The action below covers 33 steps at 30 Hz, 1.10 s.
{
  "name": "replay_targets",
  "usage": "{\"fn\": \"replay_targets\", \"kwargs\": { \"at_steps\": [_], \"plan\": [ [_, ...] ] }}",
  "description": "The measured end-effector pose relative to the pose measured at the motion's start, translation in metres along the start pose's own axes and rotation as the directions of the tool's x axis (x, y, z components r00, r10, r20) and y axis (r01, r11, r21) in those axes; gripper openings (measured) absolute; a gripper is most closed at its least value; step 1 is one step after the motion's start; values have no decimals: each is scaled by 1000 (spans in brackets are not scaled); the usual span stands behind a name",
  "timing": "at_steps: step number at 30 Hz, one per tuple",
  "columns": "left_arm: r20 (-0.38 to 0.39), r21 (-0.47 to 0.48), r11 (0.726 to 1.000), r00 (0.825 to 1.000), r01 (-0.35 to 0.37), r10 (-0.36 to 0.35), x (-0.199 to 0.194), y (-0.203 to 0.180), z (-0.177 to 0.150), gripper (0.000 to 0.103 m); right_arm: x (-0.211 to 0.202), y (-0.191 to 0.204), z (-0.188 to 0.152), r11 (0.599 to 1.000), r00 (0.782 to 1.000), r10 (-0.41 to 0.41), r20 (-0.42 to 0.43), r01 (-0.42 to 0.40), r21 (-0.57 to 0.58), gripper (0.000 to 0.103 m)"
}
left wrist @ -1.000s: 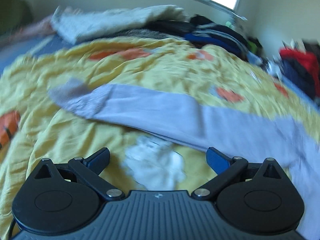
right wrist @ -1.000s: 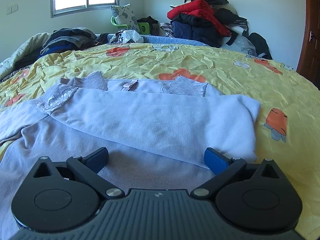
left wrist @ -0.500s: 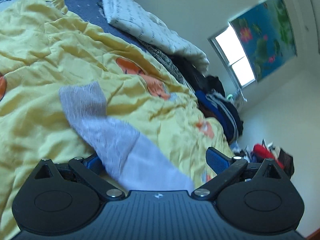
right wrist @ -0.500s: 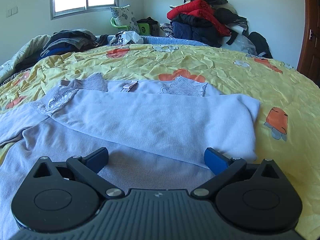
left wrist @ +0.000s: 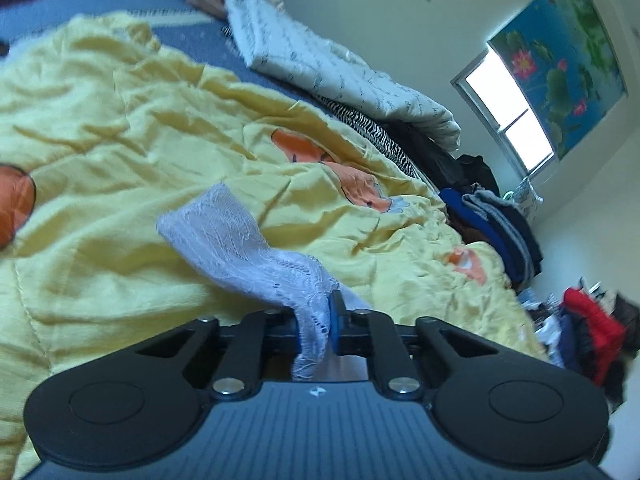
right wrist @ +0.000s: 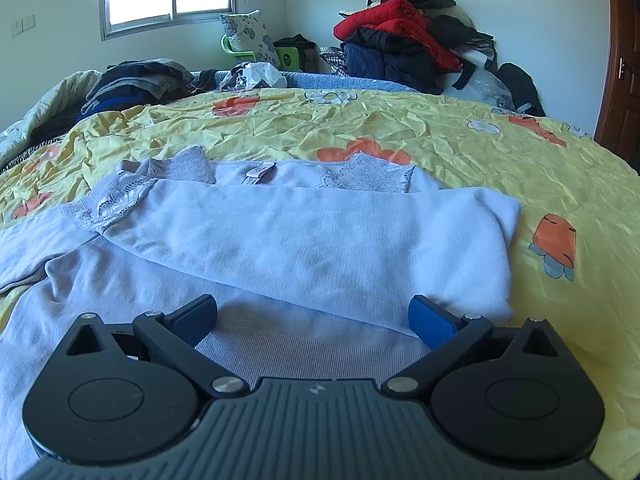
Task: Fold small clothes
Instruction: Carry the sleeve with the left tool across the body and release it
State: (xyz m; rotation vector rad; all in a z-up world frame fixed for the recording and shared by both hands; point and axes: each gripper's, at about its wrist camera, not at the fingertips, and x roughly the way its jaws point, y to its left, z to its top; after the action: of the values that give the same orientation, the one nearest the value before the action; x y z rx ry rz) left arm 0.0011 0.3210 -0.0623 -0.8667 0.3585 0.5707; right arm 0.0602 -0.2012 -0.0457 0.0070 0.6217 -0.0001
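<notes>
A pale lilac sweater with lace cuffs lies on the yellow bedspread. Its right sleeve is folded across the body. My right gripper is open and empty, low over the sweater's hem. In the left wrist view my left gripper is shut on the lace cuff of the left sleeve. The cuff sticks out past the fingers over the bedspread. The rest of that sleeve is hidden under the gripper.
A white patterned quilt and a stack of dark clothes lie along the bed's far side. A pile of red and dark jackets sits by the wall. A wooden door stands at the right.
My left gripper moved along the sleeve to its lace cuff and closed on it. My right gripper stayed open and still over the hem.
</notes>
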Motion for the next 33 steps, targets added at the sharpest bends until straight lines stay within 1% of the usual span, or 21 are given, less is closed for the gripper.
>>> {"fn": "replay_targets", "kwargs": {
  "at_steps": [3,8,10,12,14,17,20,21,22,23,24,27,29,31,33],
  "plan": [
    [42,87,995,998,-41,38,-3,-9,-9,9,0,0,0,1000,1000,1,0,-1,2,103],
    [68,163,981,993,-101,91,-2,-21,-12,9,1,3,1,1000,1000,-14,-9,14,-20,102],
    [71,177,978,993,-110,98,-2,-23,-13,9,-4,3,-1,1000,1000,-21,7,22,-18,101],
    [70,176,979,993,-107,96,-2,-23,-13,9,-12,-3,-3,1000,1000,-8,24,8,7,101],
    [69,172,979,993,-104,94,-2,-22,-13,9,-20,-13,-5,999,1000,1,17,-1,33,101],
    [68,172,980,993,-104,94,-2,-21,-13,9,-30,-23,-9,1000,1000,-16,-9,16,1,101],
    [68,179,978,993,-110,99,-2,-23,-14,9,-36,-32,-17,998,998,-58,-23,57,-28,102],
    [71,187,975,992,-119,107,-1,-25,-14,9,-34,-35,-21,998,998,-55,-36,54,-22,102],
    [75,205,970,990,-133,120,-1,-29,-16,9,-31,-40,-25,999,999,-34,-41,34,5,102],
    [76,227,963,989,-142,128,-1,-34,-17,9,-33,-44,-26,999,1000,-18,-22,19,35,102],
    [77,245,959,989,-142,127,-1,-38,-17,9,-33,-45,-26,999,1000,-17,-23,18,45,102],
    [77,294,950,993,-104,85,-7,-52,-21,9,-32,-37,-26,999,999,-45,-31,45,3,103],
    [87,332,941,995,-67,40,-16,-69,-25,9,-32,-37,-26,999,999,-42,-29,43,4,103],
    [94,377,926,995,-23,-13,-25,-89,-30,9,-32,-41,-27,999,999,-31,-27,31,22,103],
    [93,428,903,993,28,-74,-34,-114,-36,9,-33,-42,-27,999,999,-29,-24,30,27,103]
  ]
}}
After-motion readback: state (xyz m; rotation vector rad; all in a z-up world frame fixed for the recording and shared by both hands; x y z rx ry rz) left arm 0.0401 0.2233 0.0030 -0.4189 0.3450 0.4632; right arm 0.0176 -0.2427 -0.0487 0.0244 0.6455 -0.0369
